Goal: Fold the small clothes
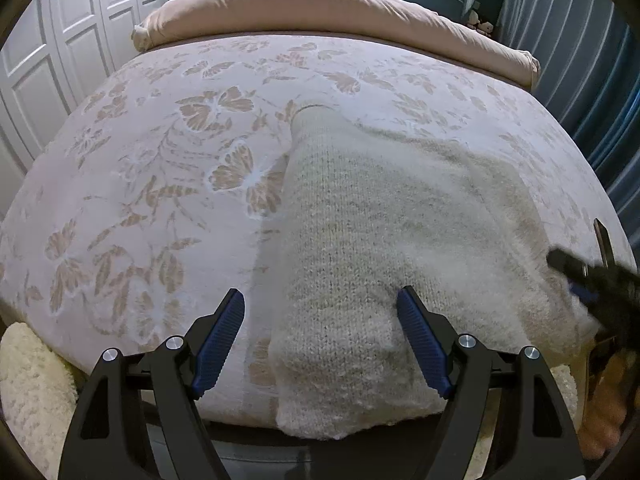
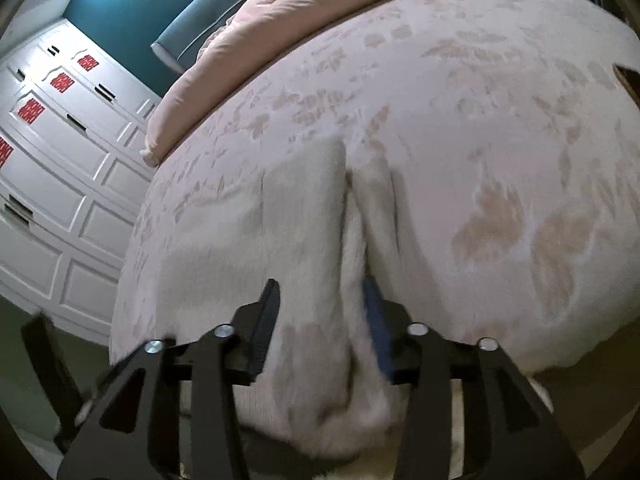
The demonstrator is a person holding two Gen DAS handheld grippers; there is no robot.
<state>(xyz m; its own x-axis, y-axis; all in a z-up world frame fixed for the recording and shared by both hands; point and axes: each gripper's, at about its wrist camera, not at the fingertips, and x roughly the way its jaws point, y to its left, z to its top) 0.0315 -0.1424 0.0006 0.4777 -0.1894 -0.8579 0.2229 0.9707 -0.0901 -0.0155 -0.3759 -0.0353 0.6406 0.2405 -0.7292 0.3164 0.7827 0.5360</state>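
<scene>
Showing, left wrist view: the left gripper (image 1: 320,312) sits at 6 o'clock, jaws spread wide, nothing pinched.
Sweater: a cream knit sweater (image 1: 384,248) lies flat on the bed (image 1: 152,168), filling the frame from centre toward 4 o'clock; its near hem hangs over the bed edge at 6 o'clock.
Sleeve: one folded sleeve runs up toward 12 o'clock, its cuff (image 1: 314,114) resting on the floral cover.
Fingers: the right-hand finger (image 1: 420,344) lies on the knit; the left-hand one is over bare cover, just beside the sweater's edge.
Right gripper: a blurred black shape (image 1: 592,280) enters at 3 o'clock, over the sweater's far side.
Pillow area: a pink duvet (image 1: 320,4) is bunched at 12 o'clock; white cupboards (image 1: 60,60) stand at 10 o'clock.

Showing, right wrist view: the right gripper (image 2: 320,316) sits at 6 o'clock, jaws partly spread.
Between the jaws: a raised fold of the sweater (image 2: 352,248) stands between the fingers; the picture is blurred, and the pads do not seem to press it.
Sweater here: it spreads from centre toward 8 o'clock and droops over the bed (image 2: 500,140) edge at 6 o'clock.
Background: cupboards (image 2: 60,160) at 9 o'clock, duvet (image 2: 280,24) at 12 o'clock.
</scene>
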